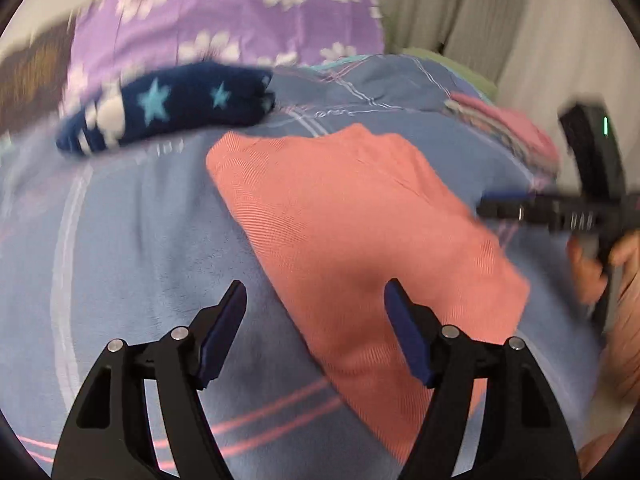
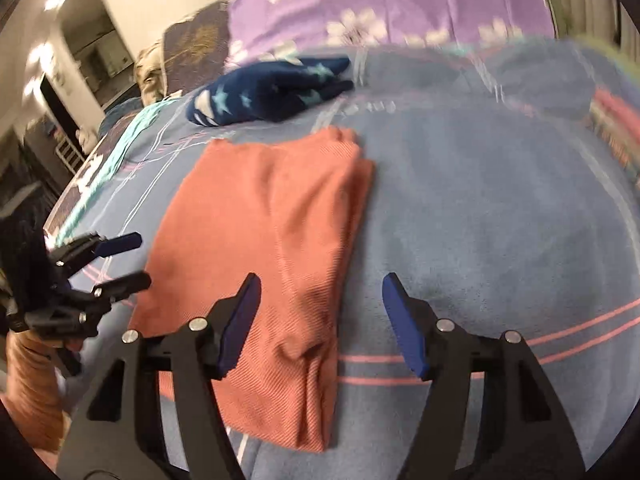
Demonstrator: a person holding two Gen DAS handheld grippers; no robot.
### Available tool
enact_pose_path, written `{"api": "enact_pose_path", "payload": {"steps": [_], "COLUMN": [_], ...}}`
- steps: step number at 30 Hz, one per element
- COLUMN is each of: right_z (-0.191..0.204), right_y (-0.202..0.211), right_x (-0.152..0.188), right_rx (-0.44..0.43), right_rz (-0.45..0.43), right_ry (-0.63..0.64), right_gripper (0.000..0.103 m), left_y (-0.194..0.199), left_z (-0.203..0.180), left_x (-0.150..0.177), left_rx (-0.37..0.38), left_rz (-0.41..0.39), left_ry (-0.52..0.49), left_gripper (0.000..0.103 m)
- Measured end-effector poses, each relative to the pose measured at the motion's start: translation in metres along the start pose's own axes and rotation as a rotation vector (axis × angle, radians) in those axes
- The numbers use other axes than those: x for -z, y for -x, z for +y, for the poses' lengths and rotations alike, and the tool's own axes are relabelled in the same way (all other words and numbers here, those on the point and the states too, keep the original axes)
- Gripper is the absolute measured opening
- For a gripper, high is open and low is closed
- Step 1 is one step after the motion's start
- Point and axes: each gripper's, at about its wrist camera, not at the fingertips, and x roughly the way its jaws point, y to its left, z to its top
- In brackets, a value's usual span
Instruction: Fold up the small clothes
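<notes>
A salmon ribbed garment (image 1: pixel 360 216) lies folded flat on the blue bedspread (image 1: pixel 120 240). My left gripper (image 1: pixel 316 284) hovers open above the garment's near left edge, with nothing pressed between its blue pads. In the right wrist view the same garment (image 2: pixel 264 216) stretches away from me. My right gripper (image 2: pixel 322 276) stands open over its near right edge, holding nothing. Each gripper shows in the other's view: the right gripper (image 1: pixel 486 204) is blurred at the garment's right side, and the left gripper (image 2: pixel 142 259) is open at its left side.
A folded navy garment with light stars (image 1: pixel 168 104) lies beyond the salmon one, in front of a purple flowered pillow (image 1: pixel 240 12). Pink striped clothing (image 1: pixel 508 132) sits at the right edge of the bed. A person's hand (image 1: pixel 600 264) holds the right gripper.
</notes>
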Motion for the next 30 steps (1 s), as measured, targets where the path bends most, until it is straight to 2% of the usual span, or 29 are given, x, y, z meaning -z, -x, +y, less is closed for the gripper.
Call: {"api": "enact_pose_path", "payload": {"steps": [2, 6, 13, 20, 23, 24, 26, 28, 30], "right_z": [-0.005, -0.007, -0.006, -0.002, -0.002, -0.002, 0.002, 0.014, 0.027], "right_y": [-0.01, -0.024, -0.038, -0.054, -0.06, -0.061, -0.06, -0.05, -0.04], "right_x": [0.0, -0.003, -0.021, -0.034, -0.039, -0.04, -0.04, -0.037, -0.034], "right_rx": [-0.023, -0.05, -0.076, -0.117, -0.136, -0.135, -0.131, -0.085, -0.037], "right_rz": [0.03, 0.047, 0.071, 0.078, 0.075, 0.071, 0.06, 0.018, -0.025], "right_ry": [-0.025, -0.029, -0.013, 0.0, -0.016, -0.019, -0.015, 0.041, 0.118], "right_gripper": [0.064, 0.066, 0.066, 0.066, 0.064, 0.062, 0.04, 0.03, 0.027], "left_y": [-0.015, -0.035, -0.053, -0.061, -0.064, -0.064, -0.062, -0.057, -0.051], "left_z": [0.009, 0.01, 0.013, 0.015, 0.017, 0.018, 0.017, 0.013, 0.008], "left_x": [-0.005, -0.008, -0.023, -0.03, -0.034, -0.034, -0.033, -0.032, -0.033], "left_rx": [0.035, 0.089, 0.125, 0.122, 0.119, 0.112, 0.088, 0.064, 0.042], "left_rz": [0.026, 0.056, 0.059, 0.059, 0.05, 0.043, 0.028, 0.004, -0.017], "left_ry": [0.064, 0.076, 0.094, 0.09, 0.109, 0.118, 0.12, 0.101, 0.087], "left_gripper": [0.072, 0.076, 0.078, 0.076, 0.069, 0.062, 0.054, 0.041, 0.034]}}
